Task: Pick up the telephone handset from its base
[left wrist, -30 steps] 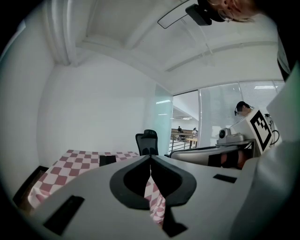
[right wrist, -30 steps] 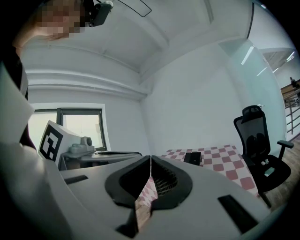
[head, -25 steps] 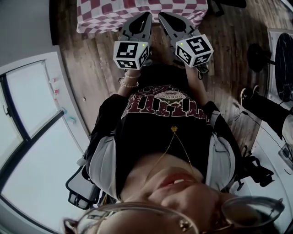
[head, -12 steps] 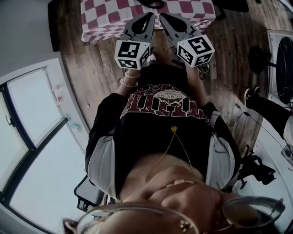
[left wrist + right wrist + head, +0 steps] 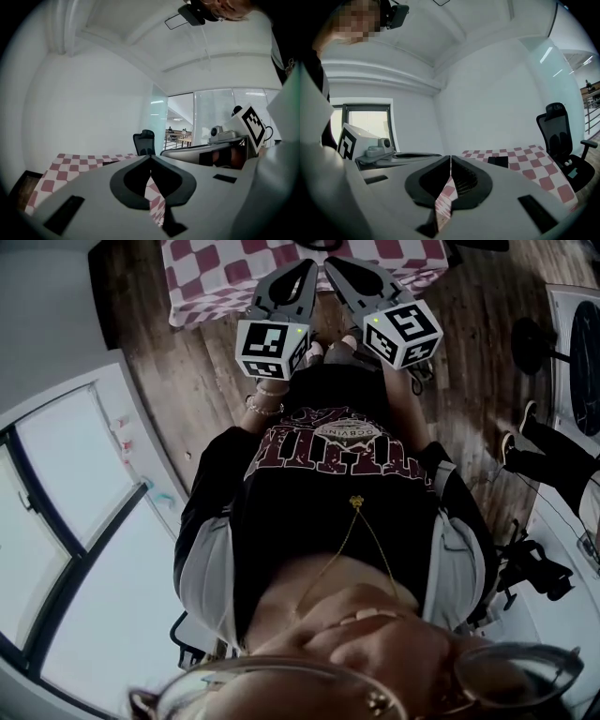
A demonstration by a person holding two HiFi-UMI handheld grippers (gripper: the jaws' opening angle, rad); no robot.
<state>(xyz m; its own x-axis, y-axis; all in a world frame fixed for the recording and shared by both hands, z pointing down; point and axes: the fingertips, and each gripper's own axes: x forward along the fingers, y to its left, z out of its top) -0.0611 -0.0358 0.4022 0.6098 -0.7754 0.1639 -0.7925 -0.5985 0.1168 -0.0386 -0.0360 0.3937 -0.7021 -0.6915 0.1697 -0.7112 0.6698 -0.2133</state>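
The wooden floor point(image 5: 187, 381) fills most of the head view. At 12 o'clock in it stands the table point(image 5: 202, 282) under a red-and-white checked cloth. The person faces it squarely, which I take as the approach to the job, not the job itself. At 3 o'clock someone else's legs point(image 5: 553, 460) stretch across the boards, clear of all this. In the right gripper view an empty office chair point(image 5: 557, 131) waits at 3 o'clock beside the table.

The left gripper point(image 5: 150, 159) and right gripper point(image 5: 450, 159) are held out side by side and nearly level. Both noses aim at the table edge, presumably so either can reach in. Each pair of jaws is closed tip to tip with nothing between them but a sliver of checked cloth seen beyond. They would have to part before any pick.

I cannot make out the telephone handset as such. The only candidate is a low dark block point(image 5: 498, 161) lying on the cloth at about 1 o'clock from the right gripper's tips, well apart from both. Handset and base cannot be told apart from here.

As for writing, the left cube point(image 5: 270, 348) and right cube point(image 5: 403, 332) carry black-and-white square markers, not words. The shirt point(image 5: 328, 442) has a large printed crest, upside down from this angle, and I cannot read it.
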